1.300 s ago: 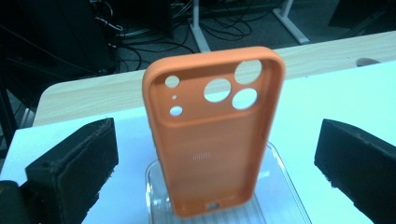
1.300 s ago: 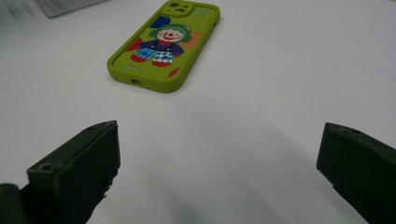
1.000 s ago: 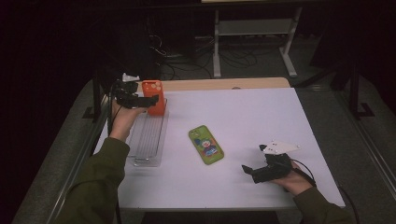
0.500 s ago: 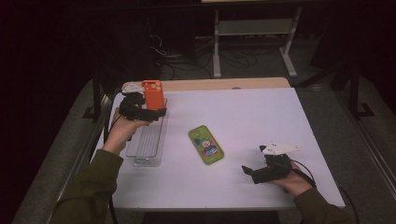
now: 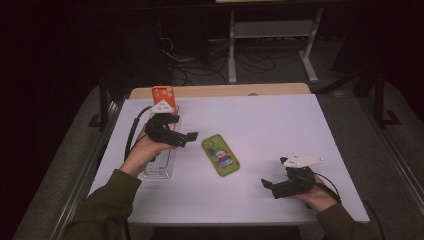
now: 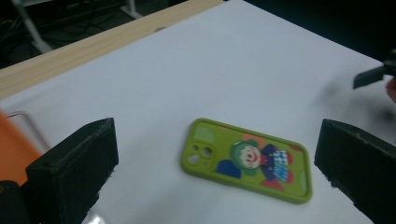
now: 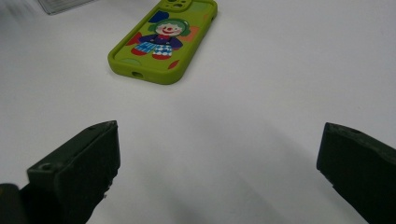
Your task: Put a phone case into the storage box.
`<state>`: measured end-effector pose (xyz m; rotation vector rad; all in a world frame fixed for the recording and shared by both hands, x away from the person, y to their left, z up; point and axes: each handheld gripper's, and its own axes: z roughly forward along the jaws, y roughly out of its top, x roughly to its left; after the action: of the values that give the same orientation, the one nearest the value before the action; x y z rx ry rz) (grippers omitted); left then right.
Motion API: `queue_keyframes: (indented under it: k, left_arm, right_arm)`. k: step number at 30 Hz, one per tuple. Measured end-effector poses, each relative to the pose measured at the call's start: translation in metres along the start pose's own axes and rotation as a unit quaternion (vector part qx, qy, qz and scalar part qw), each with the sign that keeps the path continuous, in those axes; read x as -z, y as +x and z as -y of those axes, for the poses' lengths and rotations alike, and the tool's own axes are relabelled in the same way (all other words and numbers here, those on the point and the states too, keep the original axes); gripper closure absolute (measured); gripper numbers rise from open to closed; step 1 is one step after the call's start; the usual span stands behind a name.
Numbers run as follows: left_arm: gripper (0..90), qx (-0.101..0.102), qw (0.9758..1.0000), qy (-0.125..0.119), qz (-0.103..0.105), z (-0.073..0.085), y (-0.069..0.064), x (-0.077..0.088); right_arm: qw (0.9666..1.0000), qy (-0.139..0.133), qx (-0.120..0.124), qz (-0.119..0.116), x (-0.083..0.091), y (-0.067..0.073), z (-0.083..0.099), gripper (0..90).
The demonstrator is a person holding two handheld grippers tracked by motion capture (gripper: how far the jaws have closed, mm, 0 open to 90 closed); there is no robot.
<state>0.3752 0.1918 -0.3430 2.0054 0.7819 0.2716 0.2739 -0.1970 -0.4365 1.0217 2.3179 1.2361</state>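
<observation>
Green phone case (image 5: 220,155) flat at surface middle. Left gripper (image 5: 186,138) over clear tray (image 5: 159,165) near left edge, fingers spread wide, empty, aimed at case. Right gripper (image 5: 268,185) near front-right, fingers apart, empty. Orange case (image 5: 162,93) upright at tray's far end. Likely step: reach for green case; next, lower, straddle edges, close.

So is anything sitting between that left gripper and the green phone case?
Nothing visible. The left gripper, jaws open, faces the green phone case across bare white table.
</observation>
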Motion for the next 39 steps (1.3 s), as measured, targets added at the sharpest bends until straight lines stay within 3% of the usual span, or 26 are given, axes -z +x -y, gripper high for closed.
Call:
queue_keyframes:
  k: [8,13,24,30,34,39]
  left_arm:
    - [0.0,-0.022,0.9992,0.006,0.034,0.010,-0.024,-0.012]
    - [0.0,-0.040,0.9978,0.013,0.051,0.020,-0.032,-0.014]
    - [0.0,-0.056,0.9947,0.025,0.083,0.045,-0.051,-0.026]
    - [0.0,-0.059,0.9945,0.019,0.085,0.050,-0.052,-0.025]
    - [0.0,-0.059,0.9944,0.013,0.086,0.050,-0.053,-0.024]
    - [0.0,-0.055,0.9942,0.011,0.092,0.050,-0.053,-0.024]
  right_arm:
    - [1.0000,-0.002,0.000,-0.003,0.002,0.002,-0.003,0.0]
    - [1.0000,0.000,-0.003,-0.005,0.001,0.002,-0.004,0.0]
    - [0.9998,0.004,-0.019,-0.003,0.000,0.002,-0.011,0.0]
    - [0.9997,0.018,-0.017,0.004,0.000,0.004,-0.016,0.0]
    - [0.9996,0.011,-0.025,0.007,0.001,0.004,-0.023,0.0]
    - [0.9989,0.032,-0.030,0.015,-0.004,0.005,-0.033,0.0]
